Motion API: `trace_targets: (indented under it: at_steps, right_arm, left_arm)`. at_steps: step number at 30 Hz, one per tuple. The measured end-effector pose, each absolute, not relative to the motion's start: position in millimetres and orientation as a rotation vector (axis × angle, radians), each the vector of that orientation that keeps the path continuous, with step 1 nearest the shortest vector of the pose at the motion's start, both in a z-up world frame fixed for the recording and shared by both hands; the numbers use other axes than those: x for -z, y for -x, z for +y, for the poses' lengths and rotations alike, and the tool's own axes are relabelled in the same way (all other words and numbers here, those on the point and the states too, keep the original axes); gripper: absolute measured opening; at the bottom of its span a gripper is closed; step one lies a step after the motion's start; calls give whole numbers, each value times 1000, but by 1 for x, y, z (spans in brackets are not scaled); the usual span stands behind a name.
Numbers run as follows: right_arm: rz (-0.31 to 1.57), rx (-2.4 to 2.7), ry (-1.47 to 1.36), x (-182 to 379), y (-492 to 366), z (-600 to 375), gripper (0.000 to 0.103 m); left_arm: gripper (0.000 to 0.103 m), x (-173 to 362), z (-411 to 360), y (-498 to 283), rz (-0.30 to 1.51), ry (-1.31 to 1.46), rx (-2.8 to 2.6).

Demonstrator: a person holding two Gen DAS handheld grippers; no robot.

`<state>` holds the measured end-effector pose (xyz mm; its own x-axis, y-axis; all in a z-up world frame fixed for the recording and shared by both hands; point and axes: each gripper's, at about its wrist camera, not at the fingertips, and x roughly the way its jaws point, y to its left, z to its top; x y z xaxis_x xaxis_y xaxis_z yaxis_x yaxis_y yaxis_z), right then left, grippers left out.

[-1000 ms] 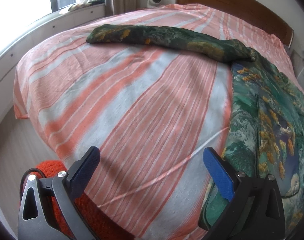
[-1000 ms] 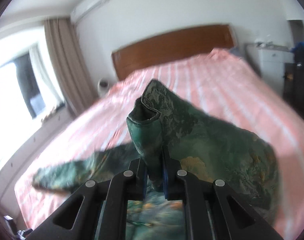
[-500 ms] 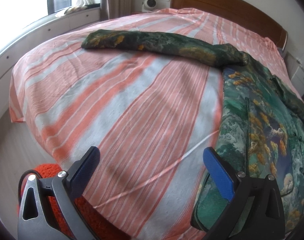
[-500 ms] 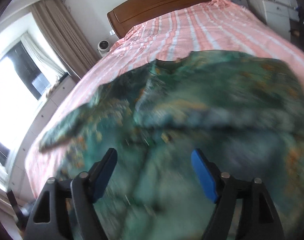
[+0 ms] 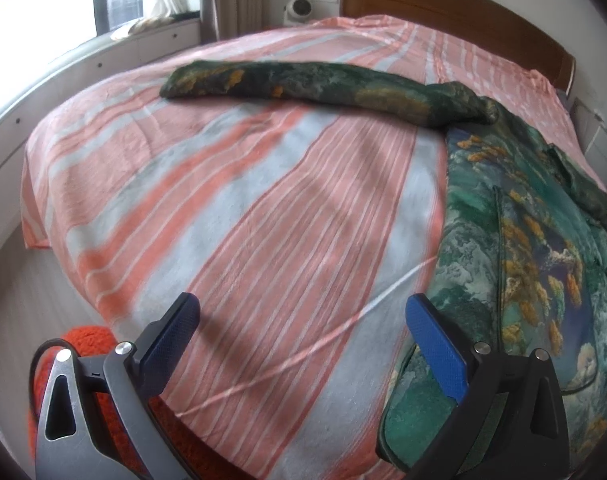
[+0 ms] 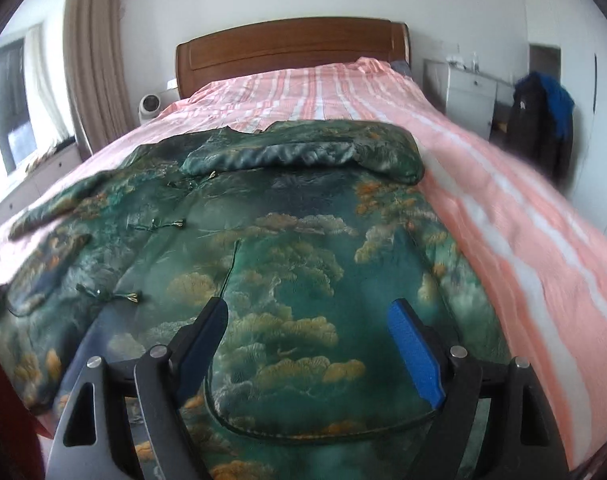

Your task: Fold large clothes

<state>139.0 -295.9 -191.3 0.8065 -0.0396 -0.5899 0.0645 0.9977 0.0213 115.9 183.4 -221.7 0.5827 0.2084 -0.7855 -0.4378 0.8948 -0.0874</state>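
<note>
Use the bed [image 5: 263, 208] as your reference. The garment [image 6: 303, 260] lies flat on the striped pink-and-white bed cover, spread from the foot edge of the bed toward its middle, well short of the wooden headboard [image 6: 291, 48].

Right tool [image 6: 309, 344]: you hold it over the foot-end portion of the garment. Its jaws are opening and stand wide apart. The printed fabric shows in the gap between the blue pads [image 6: 413, 352], but the pads do not press on it; nothing is gripped.

Left tool [image 5: 299, 340]: its jaws also stand wide apart and hold nothing. Bare bed cover shows between them. The garment's side edge [image 5: 443, 216] lies just beside the right-hand finger, toward the far side of the bed as this camera sees it.

Garment condition:
- Fabric: dark green with a printed landscape of gold-orange trees and pale clouds.
- Front: closed with knotted cord fastenings [image 6: 123, 296] running down one side of the panel.
- One sleeve [image 6: 311, 152] lies folded across the upper body, on the headboard side.
- The other sleeve [image 5: 303, 84] extends straight out across the bed toward the window side.

An orange knitted item [image 5: 87, 340] sits off the foot corner of the bed, behind the left tool.
</note>
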Motion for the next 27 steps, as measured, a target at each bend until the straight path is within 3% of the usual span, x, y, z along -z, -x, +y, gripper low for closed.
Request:
trace_targets:
  at_steps: [4,11,27]
  right_arm:
    - [688,40,-94,206,-156,-300,83]
    - [716,27,-63,220,-157,-295,95]
    - [723,36,-7,226,-157,-288,101]
  left_arm:
    - [102,230,192,-117,910,334,-388]
    - [103,233,187,-119,918,308,-401]
    - [103,234,189,-116,921,320,-355]
